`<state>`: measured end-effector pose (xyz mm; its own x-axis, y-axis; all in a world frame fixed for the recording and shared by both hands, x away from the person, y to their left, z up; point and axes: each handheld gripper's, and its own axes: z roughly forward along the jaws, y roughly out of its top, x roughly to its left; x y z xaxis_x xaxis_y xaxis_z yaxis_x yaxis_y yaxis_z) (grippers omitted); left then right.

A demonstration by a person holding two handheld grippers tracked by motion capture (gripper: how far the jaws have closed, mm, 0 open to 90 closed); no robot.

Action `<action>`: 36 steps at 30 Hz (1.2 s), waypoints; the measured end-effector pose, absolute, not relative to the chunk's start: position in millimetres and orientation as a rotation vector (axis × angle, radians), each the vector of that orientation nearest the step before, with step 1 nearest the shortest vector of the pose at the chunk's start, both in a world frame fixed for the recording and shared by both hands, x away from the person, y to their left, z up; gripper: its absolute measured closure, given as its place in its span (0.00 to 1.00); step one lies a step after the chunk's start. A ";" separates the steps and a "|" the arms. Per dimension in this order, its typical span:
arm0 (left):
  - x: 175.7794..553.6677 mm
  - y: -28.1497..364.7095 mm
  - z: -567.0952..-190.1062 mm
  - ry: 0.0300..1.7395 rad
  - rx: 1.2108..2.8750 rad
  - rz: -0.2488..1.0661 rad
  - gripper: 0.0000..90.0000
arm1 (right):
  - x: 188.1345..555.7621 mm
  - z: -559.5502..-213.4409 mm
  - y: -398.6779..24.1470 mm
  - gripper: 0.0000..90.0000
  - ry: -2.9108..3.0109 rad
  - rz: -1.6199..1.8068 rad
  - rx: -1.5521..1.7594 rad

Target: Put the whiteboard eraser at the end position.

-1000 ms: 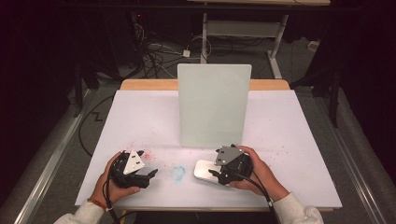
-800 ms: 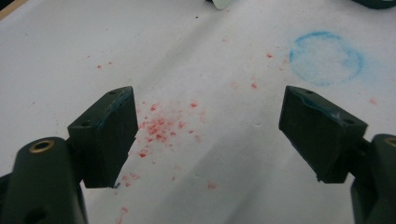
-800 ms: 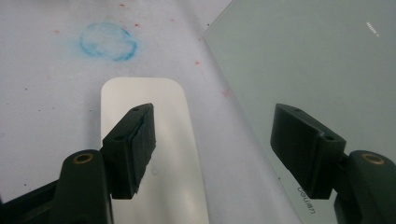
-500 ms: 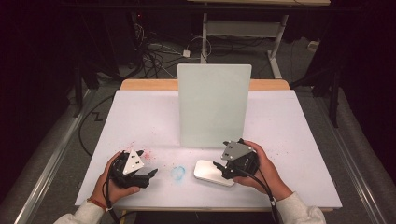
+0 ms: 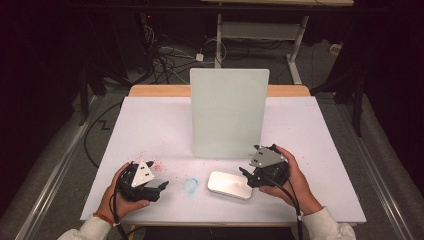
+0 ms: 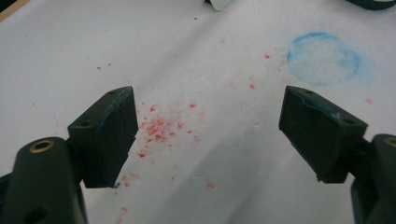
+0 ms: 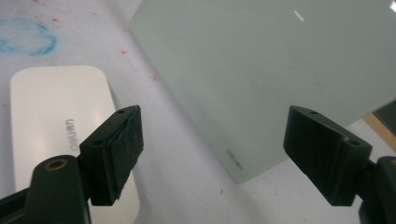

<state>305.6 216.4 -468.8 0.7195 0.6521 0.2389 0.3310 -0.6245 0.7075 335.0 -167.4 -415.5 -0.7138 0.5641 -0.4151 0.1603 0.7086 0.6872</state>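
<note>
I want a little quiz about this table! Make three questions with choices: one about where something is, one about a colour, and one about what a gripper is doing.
1. Where does the white case lie?
A. On top of the upright panel
B. Flat on the table, just left of the right gripper
C. Between the left gripper's jaws

2. What colour is the ring mark on the table cover?
A. Blue
B. Green
C. Yellow

3. How do the right gripper's jaws stand?
A. Clamped on the white case
C. Clamped on the panel
B. Apart, with nothing between them

Answers:
1. B, as the high view shows it flat on the cover beside the right gripper, in front of the pale green panel.
2. A, the left gripper view shows a blue smudged ring.
3. B, its own view shows the jaws spread, having just been opening, the case off to one side.
</note>
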 end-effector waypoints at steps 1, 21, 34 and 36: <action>305.6 216.3 -468.9 0.741 2.272 0.642 0.21 | 335.2 -415.1 -169.7 0.22 2.278 0.841 0.554; 305.2 215.3 -469.7 0.750 2.280 0.625 0.21 | 328.1 -412.7 -205.4 0.20 2.208 0.827 0.632; 304.8 214.5 -470.0 0.747 2.279 0.620 0.21 | 322.6 -422.4 -229.3 0.20 2.149 0.815 0.709; 304.7 214.0 -470.1 0.743 2.282 0.619 0.21 | 322.1 -424.4 -233.1 0.20 2.140 0.813 0.717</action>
